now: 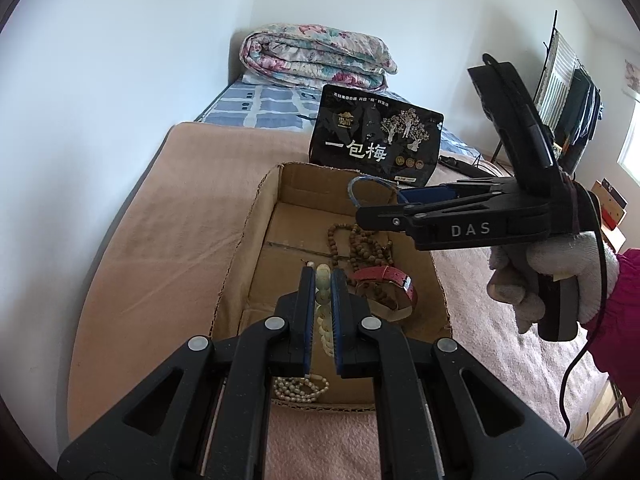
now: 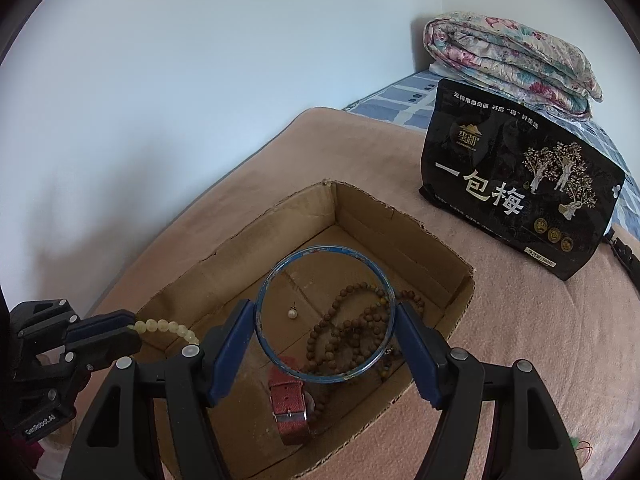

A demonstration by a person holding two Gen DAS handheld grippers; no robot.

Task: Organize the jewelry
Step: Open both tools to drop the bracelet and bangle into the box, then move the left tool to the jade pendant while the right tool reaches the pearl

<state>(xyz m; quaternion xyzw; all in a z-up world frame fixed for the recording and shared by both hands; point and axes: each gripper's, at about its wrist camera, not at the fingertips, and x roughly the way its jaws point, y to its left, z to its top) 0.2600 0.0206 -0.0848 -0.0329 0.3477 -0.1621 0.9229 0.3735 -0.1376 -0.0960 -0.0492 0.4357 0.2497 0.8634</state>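
Observation:
An open cardboard box (image 1: pixel 256 216) (image 2: pixel 432 248) sits on the pink blanket. Inside lie brown wooden beads (image 1: pixel 362 246) (image 2: pixel 344 332), a red watch strap (image 1: pixel 386 276) (image 2: pixel 290 404) and a small pearl earring (image 2: pixel 292 313). My left gripper (image 1: pixel 322 276) (image 2: pixel 134 330) is shut on a pale bead bracelet (image 1: pixel 322 300) (image 2: pixel 168 326) and holds it over the box's near edge. My right gripper (image 2: pixel 325 318) (image 1: pixel 360 210) is shut on a blue bangle (image 2: pixel 280 280) (image 1: pixel 354 190), held flat above the box.
A black snack bag (image 1: pixel 374 138) (image 2: pixel 516 184) stands just behind the box. A folded floral quilt (image 1: pixel 316 56) (image 2: pixel 508 52) lies at the bed's far end. A white wall runs along the left. A clothes rack (image 1: pixel 568 96) stands at far right.

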